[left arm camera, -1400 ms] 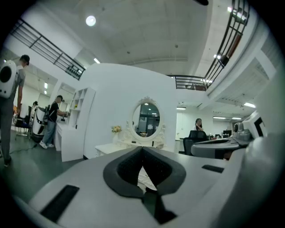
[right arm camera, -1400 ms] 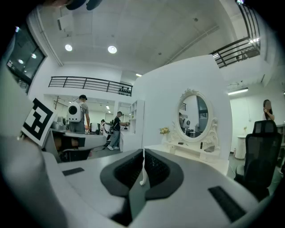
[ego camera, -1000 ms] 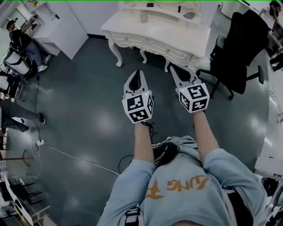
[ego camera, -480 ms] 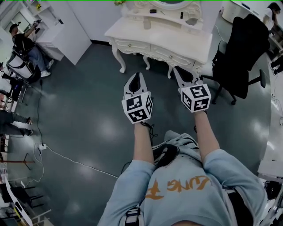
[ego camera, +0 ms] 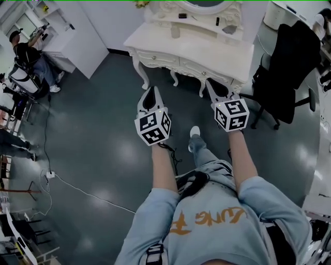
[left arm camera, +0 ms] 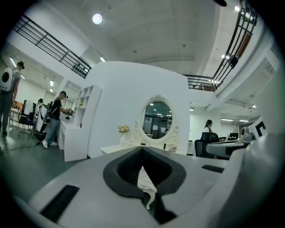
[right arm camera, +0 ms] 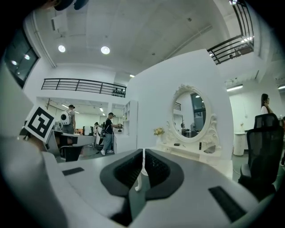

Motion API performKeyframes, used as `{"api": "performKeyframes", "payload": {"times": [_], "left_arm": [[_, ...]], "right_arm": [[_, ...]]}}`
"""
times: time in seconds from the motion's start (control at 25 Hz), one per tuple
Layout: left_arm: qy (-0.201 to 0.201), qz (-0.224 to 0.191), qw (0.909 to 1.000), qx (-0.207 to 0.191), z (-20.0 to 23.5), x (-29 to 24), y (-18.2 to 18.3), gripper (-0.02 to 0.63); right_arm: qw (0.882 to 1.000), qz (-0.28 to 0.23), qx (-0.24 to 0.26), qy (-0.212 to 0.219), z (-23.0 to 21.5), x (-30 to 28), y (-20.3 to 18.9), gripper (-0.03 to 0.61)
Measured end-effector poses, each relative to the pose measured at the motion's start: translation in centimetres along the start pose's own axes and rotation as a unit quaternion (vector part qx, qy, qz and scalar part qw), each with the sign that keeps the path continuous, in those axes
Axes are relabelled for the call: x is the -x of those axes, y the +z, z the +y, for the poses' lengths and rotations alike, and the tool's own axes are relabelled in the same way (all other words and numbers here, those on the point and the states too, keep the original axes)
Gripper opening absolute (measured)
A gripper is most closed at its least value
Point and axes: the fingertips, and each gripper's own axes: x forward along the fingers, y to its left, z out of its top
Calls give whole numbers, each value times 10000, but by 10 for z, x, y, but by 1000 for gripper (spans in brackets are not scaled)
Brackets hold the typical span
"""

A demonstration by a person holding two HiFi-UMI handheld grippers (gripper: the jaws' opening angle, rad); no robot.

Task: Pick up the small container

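1. Small container (ego camera: 175,32), a pale little pot, stands on the white dressing table (ego camera: 217,54) near the base of the mirror (ego camera: 207,4), well apart from both grippers.
2. Left gripper (ego camera: 150,89) hovers over the dark floor (ego camera: 103,134) before the table, jaws pressed together, nothing between them.
3. Right gripper (ego camera: 210,82) hangs at the table's front edge, jaws likewise closed and empty.
4. Black chair (ego camera: 289,67) stands beside the table.

White dressing table (ego camera: 199,50), dark floor (ego camera: 98,129), black chair (ego camera: 289,62).
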Motion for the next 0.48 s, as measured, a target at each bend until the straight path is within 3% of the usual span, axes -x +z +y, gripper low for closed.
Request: {"api": "performKeyframes", "payload": {"times": [0.2,0.48], "left_arm": [[-93,55,9999,-47,1,-65,-3,21],[-182,567,9981,135,9,-184,-43,21]], "right_arm": [[9998,22,-179,86,-28,-63,-2,34],[9973,459,-554,132,-91,-171,-32,34]]}}
